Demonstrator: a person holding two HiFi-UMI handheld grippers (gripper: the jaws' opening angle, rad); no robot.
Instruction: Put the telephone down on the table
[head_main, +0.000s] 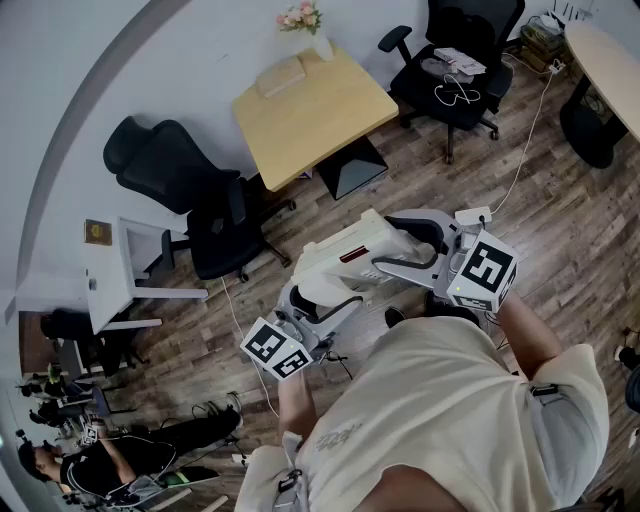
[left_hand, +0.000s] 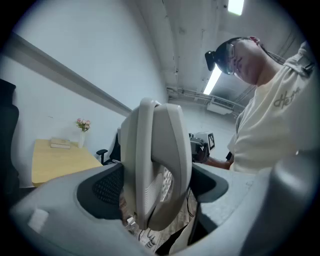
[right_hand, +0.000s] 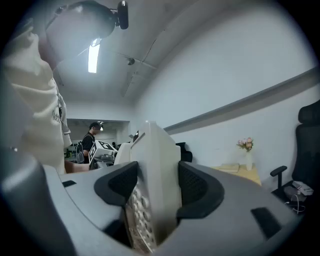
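Note:
A white desk telephone (head_main: 345, 258) hangs in the air above the wooden floor, carried between both grippers. My left gripper (head_main: 318, 292) is shut on its near-left end and my right gripper (head_main: 405, 250) on its right end. In the left gripper view the telephone (left_hand: 157, 160) stands edge-on between the dark pads (left_hand: 105, 190). In the right gripper view its keypad side (right_hand: 142, 210) shows low between the pads (right_hand: 197, 187), which press on both faces. The yellow table (head_main: 310, 110) stands farther ahead, apart from the telephone.
On the table lie a book (head_main: 280, 75) and a vase of flowers (head_main: 305, 22). Black office chairs (head_main: 185, 185) (head_main: 455, 60) flank it. A white desk (head_main: 120, 270) stands at the left, another person (head_main: 90, 465) at the bottom left. A cable (head_main: 525, 150) crosses the floor.

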